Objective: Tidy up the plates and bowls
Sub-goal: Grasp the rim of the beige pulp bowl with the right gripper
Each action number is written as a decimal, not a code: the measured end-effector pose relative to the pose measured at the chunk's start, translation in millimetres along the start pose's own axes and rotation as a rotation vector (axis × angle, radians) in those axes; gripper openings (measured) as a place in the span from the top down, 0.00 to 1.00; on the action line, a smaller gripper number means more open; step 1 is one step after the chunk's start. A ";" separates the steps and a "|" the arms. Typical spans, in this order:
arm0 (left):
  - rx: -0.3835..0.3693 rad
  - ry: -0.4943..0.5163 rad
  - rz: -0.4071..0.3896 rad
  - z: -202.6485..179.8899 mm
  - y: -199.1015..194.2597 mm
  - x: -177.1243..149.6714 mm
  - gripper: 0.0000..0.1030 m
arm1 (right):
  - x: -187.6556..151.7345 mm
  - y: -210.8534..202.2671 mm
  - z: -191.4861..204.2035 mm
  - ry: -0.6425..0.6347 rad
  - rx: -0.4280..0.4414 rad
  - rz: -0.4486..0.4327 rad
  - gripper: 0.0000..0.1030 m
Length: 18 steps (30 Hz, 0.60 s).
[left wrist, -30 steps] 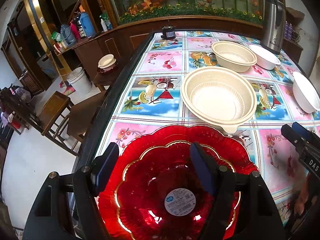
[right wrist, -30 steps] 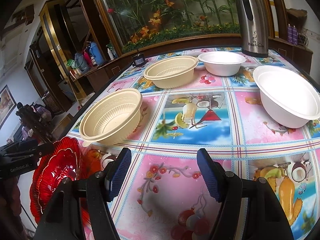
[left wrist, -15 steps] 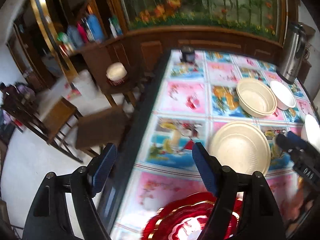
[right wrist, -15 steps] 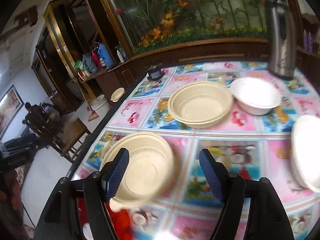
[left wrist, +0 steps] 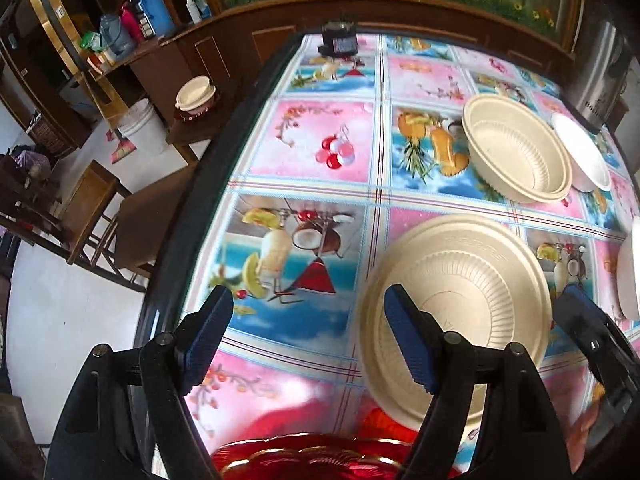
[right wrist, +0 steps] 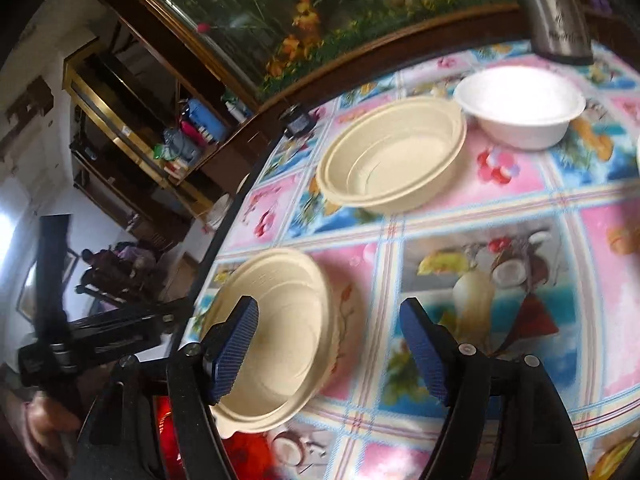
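Note:
A near cream bowl (left wrist: 460,304) sits on the patterned table; it also shows in the right wrist view (right wrist: 280,336). A second cream bowl (left wrist: 516,156) (right wrist: 392,152) stands farther back, with a white bowl (left wrist: 584,156) (right wrist: 520,104) beside it. A red plate (left wrist: 316,456) lies at the near edge under my left gripper (left wrist: 308,340), which is open and empty above the table. My right gripper (right wrist: 330,356) is open and empty, its left finger over the near cream bowl. It shows in the left wrist view (left wrist: 592,336).
A steel kettle (right wrist: 556,12) stands at the back right. A small black device (left wrist: 340,40) sits at the table's far edge. Another white bowl's rim (left wrist: 628,272) shows at the right. Chairs (left wrist: 92,216) and a white bucket (left wrist: 140,128) stand left of the table.
Both grippers have risen and moved forward over the table. The red plate has slid to the bottom of the left view. The near cream bowl now sits close under both grippers.

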<state>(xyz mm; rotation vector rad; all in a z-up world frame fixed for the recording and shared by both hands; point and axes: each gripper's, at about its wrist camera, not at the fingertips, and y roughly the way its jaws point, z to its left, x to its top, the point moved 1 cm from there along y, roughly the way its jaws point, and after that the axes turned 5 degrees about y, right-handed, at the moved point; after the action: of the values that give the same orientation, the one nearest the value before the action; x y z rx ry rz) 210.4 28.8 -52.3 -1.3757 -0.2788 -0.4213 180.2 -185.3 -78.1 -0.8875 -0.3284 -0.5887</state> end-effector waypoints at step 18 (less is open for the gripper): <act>0.008 0.012 0.108 -11.3 31.5 -2.0 0.24 | -4.8 19.2 -11.2 0.113 0.094 0.142 0.45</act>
<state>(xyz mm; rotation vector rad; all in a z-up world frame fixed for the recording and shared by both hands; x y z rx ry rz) 222.1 22.2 -83.0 -1.3737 -0.1955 -0.3385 188.3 -183.2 -99.3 -0.7765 -0.1870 -0.4855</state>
